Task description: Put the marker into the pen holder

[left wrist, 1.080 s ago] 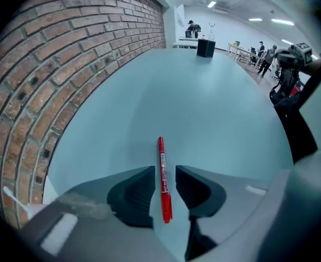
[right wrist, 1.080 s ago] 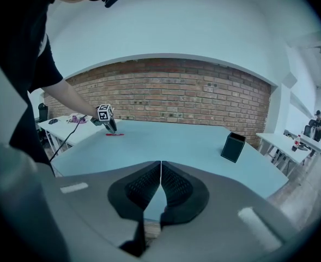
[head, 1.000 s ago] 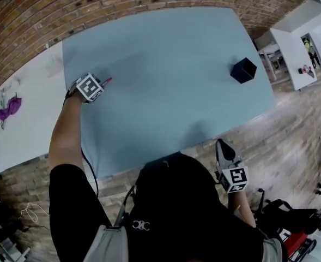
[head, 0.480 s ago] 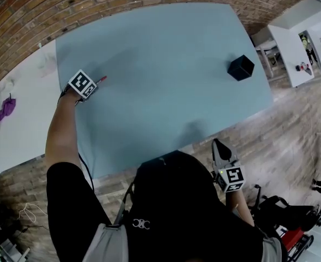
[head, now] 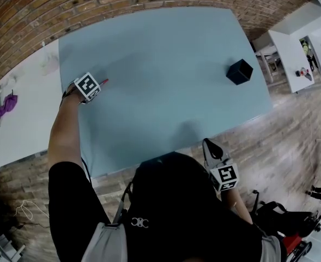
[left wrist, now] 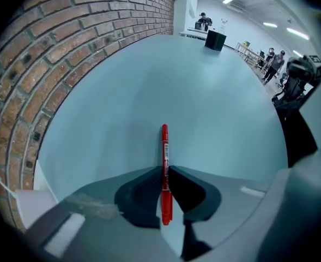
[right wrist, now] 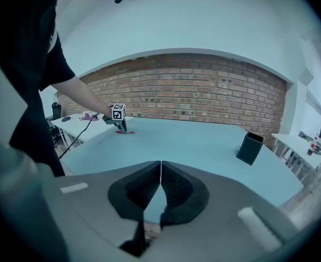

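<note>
Now your left gripper (left wrist: 164,172) is closing its jaws on the red marker (left wrist: 164,146), which lies along them on the blue table (head: 165,48), at the left of the head view. Only the very tips of the pads seem to pinch the barrel, about mid-length, and the far half sticks out toward the top of the left gripper view. That is the weak spot. A thin round barrel caught only at the tips may roll or pivot if you lift before the squeeze is firm. The black pen holder (head: 240,71) stands well apart at the right of the head view, so the carry is long. A drooping marker could catch its rim or tip it over instead of dropping in. Your right gripper (right wrist: 161,171) is clenched on nothing, low in the head view off the table's edge, so it cannot steady the holder.
</note>
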A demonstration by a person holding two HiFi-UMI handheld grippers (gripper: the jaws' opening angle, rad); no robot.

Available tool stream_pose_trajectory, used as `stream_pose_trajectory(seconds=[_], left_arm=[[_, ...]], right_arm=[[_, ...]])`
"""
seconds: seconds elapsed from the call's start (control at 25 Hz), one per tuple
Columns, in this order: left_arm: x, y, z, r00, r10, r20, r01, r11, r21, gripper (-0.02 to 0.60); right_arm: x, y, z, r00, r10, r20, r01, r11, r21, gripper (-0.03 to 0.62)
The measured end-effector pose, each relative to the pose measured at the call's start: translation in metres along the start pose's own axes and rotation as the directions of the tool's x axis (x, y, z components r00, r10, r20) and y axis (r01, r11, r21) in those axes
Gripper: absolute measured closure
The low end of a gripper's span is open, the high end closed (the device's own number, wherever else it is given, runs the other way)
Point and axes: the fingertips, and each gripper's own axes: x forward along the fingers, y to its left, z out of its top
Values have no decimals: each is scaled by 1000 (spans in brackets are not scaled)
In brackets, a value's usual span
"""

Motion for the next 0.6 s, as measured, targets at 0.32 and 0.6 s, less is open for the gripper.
stream_pose_trajectory(seconds=[0.32,0.6], left_arm=[[-44,-17,26,991,42,131,-42,999,-5,532],[-128,-25,85,834,146,531,-77,986,-150,532]], right_arm=[[15,-8,20,995,53,85,-54,998,12,583],[30,-10,35,983,116,142,-115,993,-18,583]])
